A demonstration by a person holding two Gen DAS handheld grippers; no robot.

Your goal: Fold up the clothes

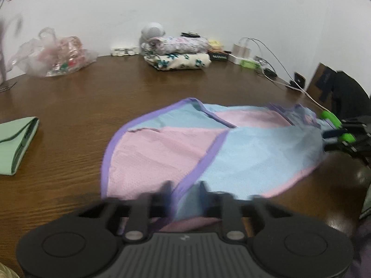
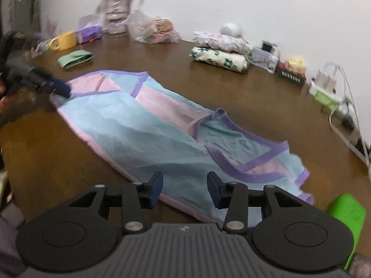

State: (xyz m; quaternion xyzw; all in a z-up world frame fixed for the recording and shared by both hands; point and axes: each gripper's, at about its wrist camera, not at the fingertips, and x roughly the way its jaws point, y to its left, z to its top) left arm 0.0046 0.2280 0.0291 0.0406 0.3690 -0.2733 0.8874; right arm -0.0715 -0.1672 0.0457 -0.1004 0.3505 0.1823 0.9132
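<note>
Left gripper (image 1: pixel 184 191) nearest the lens, blurred, its fingers straddling the near edge of the pink-blue garment (image 1: pixel 208 148); a fold of cloth sits between them, grip looks closed on it but blur makes that uncertain, cannot tell. Right gripper (image 2: pixel 184 188) jaws spread apart, over the garment's (image 2: pixel 162 125) near edge, nothing pinched.

Brown wooden table (image 1: pixel 81 97) carries everything. Garment lies spread along its middle, pastel pink and blue panels with purple trim, wrinkled, folded over lengthwise. Stack of folded floral clothes (image 1: pixel 177 52) at the far edge by the wall. Clear plastic bag (image 1: pixel 55 53) far left. Folded green cloth (image 1: pixel 16 143) left of the garment, well apart. White chargers with cables (image 1: pixel 243 51) far right. Yellow mug (image 2: pixel 63 40) in the right wrist view, beyond the green cloth (image 2: pixel 75 58).
</note>
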